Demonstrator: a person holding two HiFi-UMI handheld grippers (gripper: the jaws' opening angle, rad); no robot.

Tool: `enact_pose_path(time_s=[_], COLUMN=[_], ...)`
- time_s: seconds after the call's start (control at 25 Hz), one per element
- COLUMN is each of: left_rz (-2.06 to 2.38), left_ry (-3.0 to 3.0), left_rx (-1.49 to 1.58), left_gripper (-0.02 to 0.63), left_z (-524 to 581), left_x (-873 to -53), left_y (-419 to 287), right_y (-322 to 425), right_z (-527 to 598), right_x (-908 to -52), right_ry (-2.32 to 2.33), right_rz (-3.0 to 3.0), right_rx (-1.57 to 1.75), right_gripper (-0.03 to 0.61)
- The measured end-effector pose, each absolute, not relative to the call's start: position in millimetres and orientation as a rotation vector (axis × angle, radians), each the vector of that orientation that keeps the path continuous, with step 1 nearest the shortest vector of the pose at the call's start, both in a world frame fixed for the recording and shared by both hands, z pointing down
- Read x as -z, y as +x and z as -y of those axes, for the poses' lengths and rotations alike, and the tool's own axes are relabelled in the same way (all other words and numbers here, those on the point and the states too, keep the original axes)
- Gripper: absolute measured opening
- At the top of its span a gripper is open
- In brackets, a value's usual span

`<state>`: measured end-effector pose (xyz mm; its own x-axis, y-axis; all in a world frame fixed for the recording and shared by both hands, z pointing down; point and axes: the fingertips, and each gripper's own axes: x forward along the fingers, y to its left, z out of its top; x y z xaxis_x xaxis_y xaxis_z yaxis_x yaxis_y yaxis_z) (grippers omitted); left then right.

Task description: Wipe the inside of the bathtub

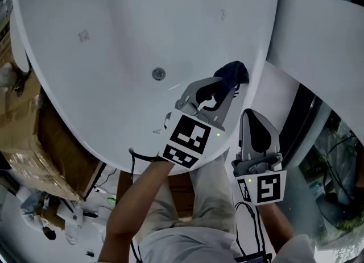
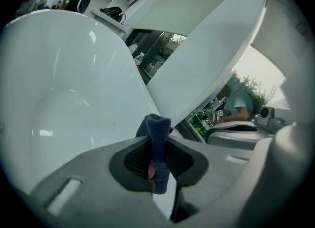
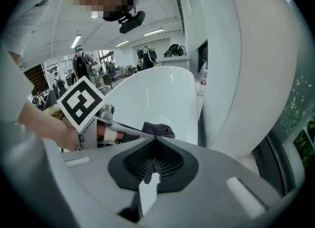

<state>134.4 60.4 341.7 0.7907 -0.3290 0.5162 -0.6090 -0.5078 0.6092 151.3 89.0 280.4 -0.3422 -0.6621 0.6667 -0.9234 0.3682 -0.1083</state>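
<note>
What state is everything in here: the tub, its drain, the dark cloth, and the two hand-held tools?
bathtub: empty, no water showing
drain: uncovered, nothing lying on it
dark blue cloth: bunched up, pinched in the left tool, over the tub's inside
left tool: shut on the cloth
right tool: shut, holding nothing

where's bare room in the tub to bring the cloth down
The bathtub basin is bare all round the drain, out to its walls. Crowded only at the near right rim: the left gripper, shut on the cloth, beside the right gripper.
</note>
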Motion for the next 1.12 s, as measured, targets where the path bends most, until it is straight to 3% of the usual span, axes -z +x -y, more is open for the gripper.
enact_pose_path(time_s=[1.12], left_rz=[0.507], left_ry=[1.944], left_rx=[-0.255], left_gripper=[0.061], left_z=[-50], left_x=[-424], left_y=[186], right_y=[141], right_z=[-77], right_x=[-316], right_ry=[1.519], right_rz=[2.05], right_rx=[-0.763], right_gripper=[0.006])
